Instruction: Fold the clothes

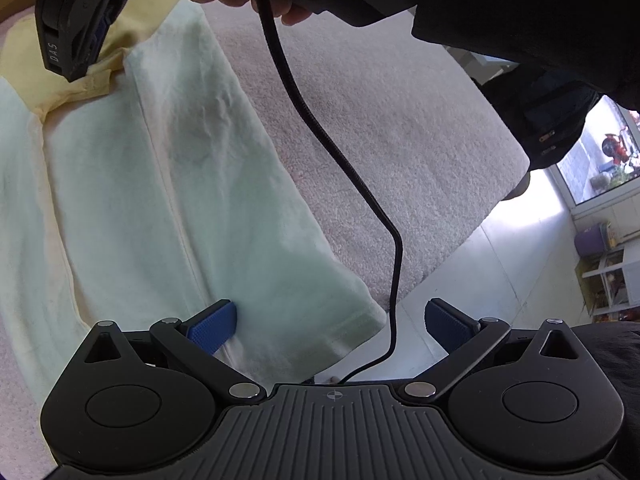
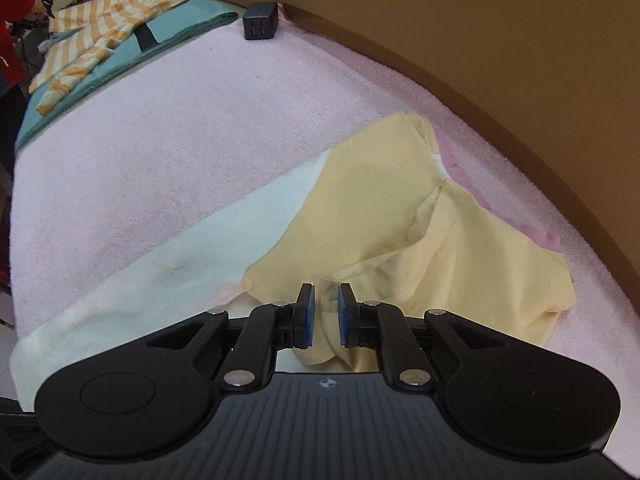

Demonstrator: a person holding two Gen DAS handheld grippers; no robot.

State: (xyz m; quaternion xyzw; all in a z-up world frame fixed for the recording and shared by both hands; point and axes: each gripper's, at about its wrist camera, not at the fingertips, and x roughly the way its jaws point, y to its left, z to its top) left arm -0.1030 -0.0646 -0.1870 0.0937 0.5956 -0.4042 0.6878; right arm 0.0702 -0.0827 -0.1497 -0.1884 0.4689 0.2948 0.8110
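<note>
A pale cream and yellow shirt (image 1: 168,168) lies on a pink towel-covered surface (image 1: 360,100). My left gripper (image 1: 328,324) is open, its blue pads (image 1: 214,326) spread over the shirt's lower hem corner. In the left wrist view the right gripper (image 1: 76,40) hangs over the yellow part at the upper left, held by a hand. In the right wrist view my right gripper (image 2: 325,312) is nearly shut, pinching a fold of the yellow fabric (image 2: 400,232) between its pads. The cream body (image 2: 180,256) stretches left.
A black cable (image 1: 340,168) hangs across the left wrist view. A striped orange garment (image 2: 104,28) lies on a teal towel at the far left. A black cube (image 2: 260,20) stands by the brown wall (image 2: 480,40). The surface edge drops to the floor (image 1: 500,248).
</note>
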